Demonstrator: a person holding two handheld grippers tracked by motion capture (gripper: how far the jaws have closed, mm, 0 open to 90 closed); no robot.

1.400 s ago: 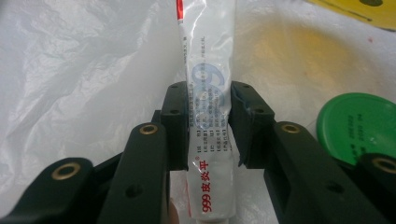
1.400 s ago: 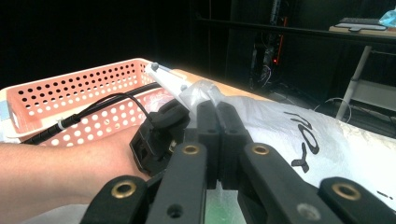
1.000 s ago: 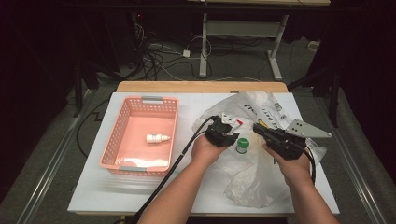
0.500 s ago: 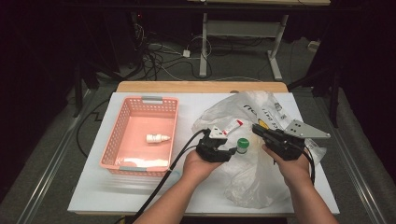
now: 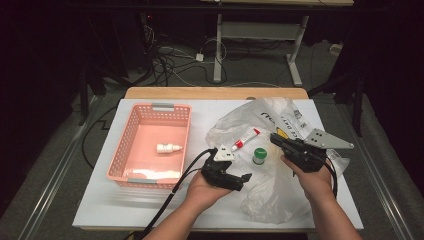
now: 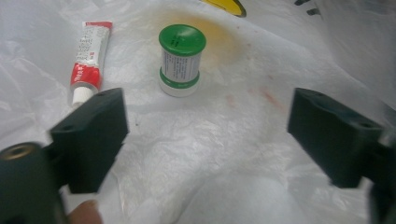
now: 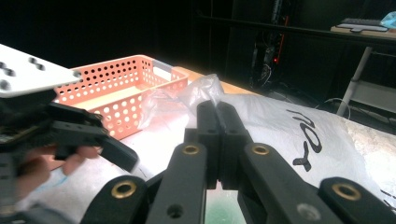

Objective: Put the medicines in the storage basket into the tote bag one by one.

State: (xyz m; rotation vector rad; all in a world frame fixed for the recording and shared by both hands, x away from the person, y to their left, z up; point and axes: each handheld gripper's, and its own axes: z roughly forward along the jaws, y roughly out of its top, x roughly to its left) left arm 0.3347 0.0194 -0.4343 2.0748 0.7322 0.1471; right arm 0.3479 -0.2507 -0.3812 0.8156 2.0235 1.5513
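My left gripper point(image 5: 243, 181) point(image 6: 208, 100) hovers over the near part of a crumpled clear plastic bag point(image 5: 260, 195) point(image 6: 210, 154). Its jaws have just been opening and stand wide apart with nothing between them. Ahead of them a small white bottle with a green cap point(image 5: 259, 155) point(image 6: 181, 60) stands upright on the bag. A red and white tube point(image 5: 245, 139) point(image 6: 91, 51) lies to its left. My right gripper point(image 5: 274, 136) point(image 7: 217, 109) rests at the bag's right side, jaws pressed together, seemingly pinching a raised fold of the bag point(image 7: 205, 88).
A pink perforated basket point(image 5: 162, 106) point(image 7: 116, 84) sits at the left of the white table top point(image 5: 115, 210), with a small white dropper bottle point(image 5: 168, 148) lying inside. The floor beyond the table holds cables and a desk frame.
My left gripper has pulled back from the bag's middle toward the near edge and its jaws have spread wide. The tube now lies uncovered. The right gripper has stayed put.
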